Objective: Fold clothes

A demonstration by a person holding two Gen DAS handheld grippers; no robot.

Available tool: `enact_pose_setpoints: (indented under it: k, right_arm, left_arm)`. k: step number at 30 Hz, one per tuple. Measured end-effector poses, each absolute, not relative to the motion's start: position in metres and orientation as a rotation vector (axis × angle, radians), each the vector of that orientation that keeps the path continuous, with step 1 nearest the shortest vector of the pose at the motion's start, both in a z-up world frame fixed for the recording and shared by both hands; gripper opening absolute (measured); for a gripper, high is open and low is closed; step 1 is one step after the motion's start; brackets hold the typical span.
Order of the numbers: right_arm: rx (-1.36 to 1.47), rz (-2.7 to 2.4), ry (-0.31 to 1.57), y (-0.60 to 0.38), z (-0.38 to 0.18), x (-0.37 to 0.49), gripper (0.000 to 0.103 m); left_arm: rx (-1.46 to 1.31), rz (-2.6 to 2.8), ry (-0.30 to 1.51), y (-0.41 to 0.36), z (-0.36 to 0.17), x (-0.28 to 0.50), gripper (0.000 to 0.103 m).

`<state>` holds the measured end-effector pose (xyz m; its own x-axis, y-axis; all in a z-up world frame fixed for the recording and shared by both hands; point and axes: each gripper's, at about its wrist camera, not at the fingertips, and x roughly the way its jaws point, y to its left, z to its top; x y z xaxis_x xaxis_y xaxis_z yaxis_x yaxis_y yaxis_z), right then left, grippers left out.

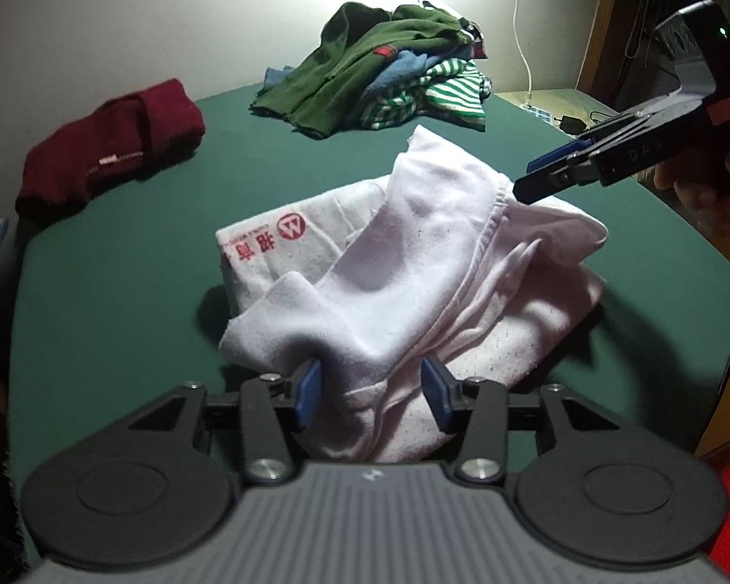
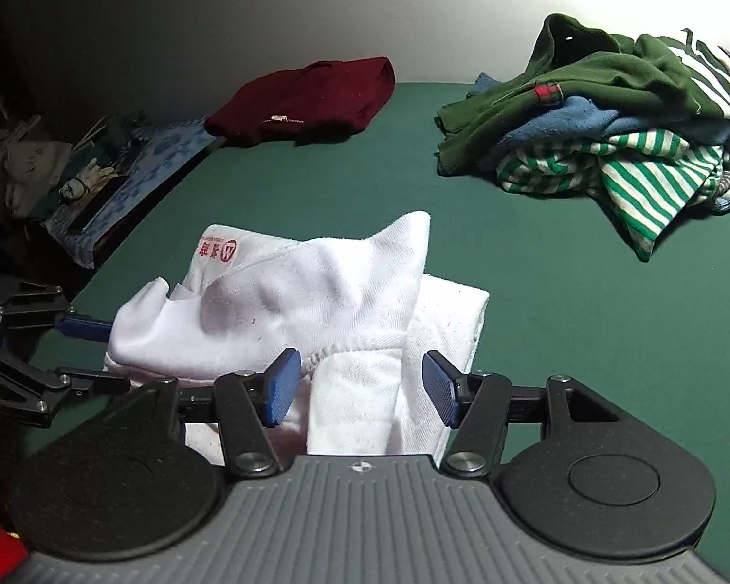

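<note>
A crumpled white garment (image 1: 399,267) with a red printed logo (image 1: 292,228) lies in the middle of the green table (image 1: 121,301). My left gripper (image 1: 372,392) is open, its blue pads standing on either side of a bunched near edge of the cloth. My right gripper (image 2: 360,384) is also open, with a fold of the white garment (image 2: 306,301) between its fingers. In the left wrist view the right gripper (image 1: 540,175) touches the garment's right hem. In the right wrist view the left gripper (image 2: 97,353) sits at the cloth's left end.
A folded maroon garment (image 1: 117,146) lies at the table's far left. At the far side is a pile of unfolded clothes (image 1: 379,78), green, blue and striped. Boxes and clutter (image 2: 73,180) sit off the table's left edge. A white cable (image 1: 523,24) hangs on the wall.
</note>
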<state>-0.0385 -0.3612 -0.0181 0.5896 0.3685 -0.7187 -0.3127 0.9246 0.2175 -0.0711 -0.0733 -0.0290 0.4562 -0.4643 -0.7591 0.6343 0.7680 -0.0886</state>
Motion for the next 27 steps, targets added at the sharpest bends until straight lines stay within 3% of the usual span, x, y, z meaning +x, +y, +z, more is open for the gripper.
enact_pose_setpoints:
  k: [4, 7, 9, 11, 22, 25, 27]
  right_arm:
    - [0.074, 0.398, 0.877, -0.352, -0.029, -0.036, 0.055]
    - [0.074, 0.406, 0.898, -0.352, -0.031, -0.041, 0.016]
    - [0.098, 0.424, 0.913, -0.355, -0.029, -0.048, 0.007]
    - [0.143, 0.452, 0.928, -0.361, -0.025, -0.056, 0.003]
    - [0.11, 0.481, 1.076, -0.367, -0.053, -0.093, 0.003]
    - [0.107, 0.463, 1.049, -0.368, -0.048, -0.098, 0.004]
    - [0.112, 0.444, 1.033, -0.367, -0.047, -0.097, 0.016]
  left_arm:
    - [0.127, -0.652, 0.871, -0.072, -0.028, -0.062, 0.044]
    - [0.092, -0.642, 0.863, -0.068, -0.025, -0.06, 0.025]
    - [0.089, -0.657, 0.859, -0.065, -0.023, -0.066, 0.015]
    - [0.088, -0.674, 0.855, -0.061, -0.02, -0.072, 0.014]
    - [0.182, -0.713, 0.91, -0.061, -0.043, -0.093, 0.015]
    - [0.166, -0.716, 0.883, -0.057, -0.034, -0.093, 0.021]
    - [0.136, -0.713, 0.862, -0.051, -0.027, -0.091, 0.035]
